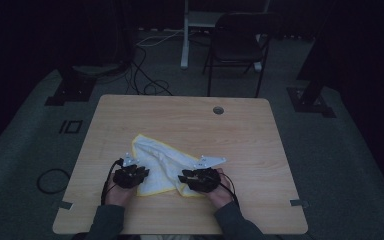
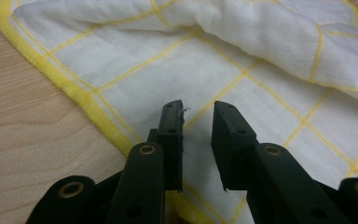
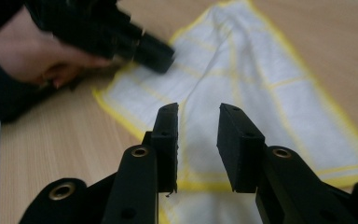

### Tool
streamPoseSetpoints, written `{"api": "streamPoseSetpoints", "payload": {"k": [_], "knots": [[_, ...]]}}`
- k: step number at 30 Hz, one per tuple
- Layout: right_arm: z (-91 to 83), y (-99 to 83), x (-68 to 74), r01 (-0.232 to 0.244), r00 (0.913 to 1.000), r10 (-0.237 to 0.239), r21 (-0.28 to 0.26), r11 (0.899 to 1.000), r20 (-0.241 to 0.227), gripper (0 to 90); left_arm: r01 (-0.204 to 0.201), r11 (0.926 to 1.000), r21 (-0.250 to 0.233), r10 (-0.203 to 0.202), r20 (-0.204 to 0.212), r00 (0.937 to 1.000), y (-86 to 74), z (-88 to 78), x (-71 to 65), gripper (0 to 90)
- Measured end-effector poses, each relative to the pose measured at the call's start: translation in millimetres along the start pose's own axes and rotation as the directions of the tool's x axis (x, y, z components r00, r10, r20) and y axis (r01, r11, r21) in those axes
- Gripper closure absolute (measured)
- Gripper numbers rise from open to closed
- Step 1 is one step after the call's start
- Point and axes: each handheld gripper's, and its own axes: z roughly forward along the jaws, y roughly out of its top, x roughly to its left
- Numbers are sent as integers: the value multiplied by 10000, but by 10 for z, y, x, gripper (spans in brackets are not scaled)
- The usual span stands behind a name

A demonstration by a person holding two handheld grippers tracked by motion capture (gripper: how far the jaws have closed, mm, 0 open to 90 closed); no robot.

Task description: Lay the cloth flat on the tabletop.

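Observation:
A white cloth (image 1: 160,157) with yellow grid lines and a yellow hem lies crumpled on the wooden table (image 1: 190,120), near its front edge. My left gripper (image 1: 144,173) is at the cloth's near left edge, pointing right. In the left gripper view its jaws (image 2: 198,109) stand apart over the cloth (image 2: 191,70), with nothing pinched between them. My right gripper (image 1: 182,177) is at the cloth's near right corner, pointing left. Its jaws (image 3: 198,112) are also apart above the cloth (image 3: 242,70). Farther off in the right gripper view, the left gripper (image 3: 161,56) rests at the cloth's far edge.
A round cable hole (image 1: 218,110) sits near the table's far edge. Beyond the table stand a dark folding chair (image 1: 235,45) and a white post (image 1: 185,35), with cables (image 1: 145,75) on the floor. A cable loop (image 1: 52,180) lies on the floor at left.

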Motion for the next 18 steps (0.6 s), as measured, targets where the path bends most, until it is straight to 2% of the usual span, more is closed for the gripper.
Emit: {"api": "streamPoseSetpoints", "payload": {"k": [6, 10, 14, 18], "knots": [[-62, 100, -149, 74, 9954, -59, -148, 9999, 955, 700, 10, 10000, 4, -10, 14, 10000, 0, 0, 2, 741], [-40, 97, -266, -98, 9891, 118, -143, 9998, 1468, 697, 21, 10000, 0, -21, 18, 10000, 0, 0, 1, 740], [40, 51, -383, -442, 9826, 420, 81, 9990, 1808, 651, -26, 10000, 1, 26, -59, 10000, 0, 0, -10, 737], [158, -8, -449, -584, 9750, 450, 555, 9967, 2176, 604, -32, 10000, 14, 32, -150, 9999, 8, -5, -34, 726]]}}
